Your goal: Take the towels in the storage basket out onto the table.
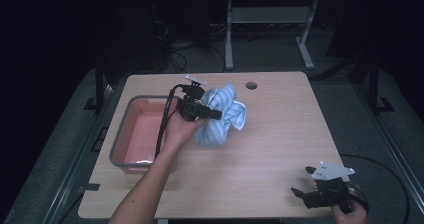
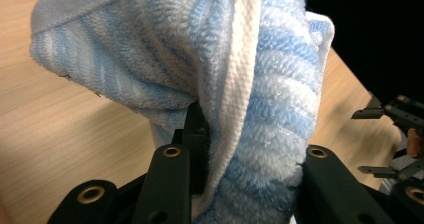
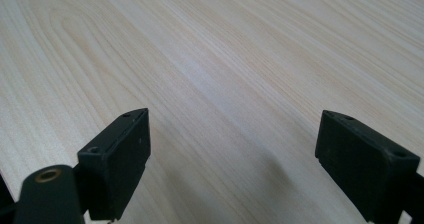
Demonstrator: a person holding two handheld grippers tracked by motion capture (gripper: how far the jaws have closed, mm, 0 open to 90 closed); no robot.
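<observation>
Surface [image 1: 280,149] lies bare lower right around spread right tongs [image 1: 305,180]; left tongs [image 1: 216,115] clamp bunched blue-striped towel [image 1: 225,114] at centre.

Your towel [image 1: 223,115]: blue-and-white striped terry with a white hem band, bunched into a loose crumpled wad, lifted off the wood table near its back middle, just right of the pink tub, folds hanging down.

Place: lab or recording room, dimly lit.
Furniture: light wood desk [image 1: 280,149] with cable hole [image 1: 251,85]; second bench frame [image 1: 270,24] behind.
Floor: grey carpet, loose cables [image 1: 175,54] trailing near dark equipment.
Surroundings: black, unlit beyond the desk.
</observation>
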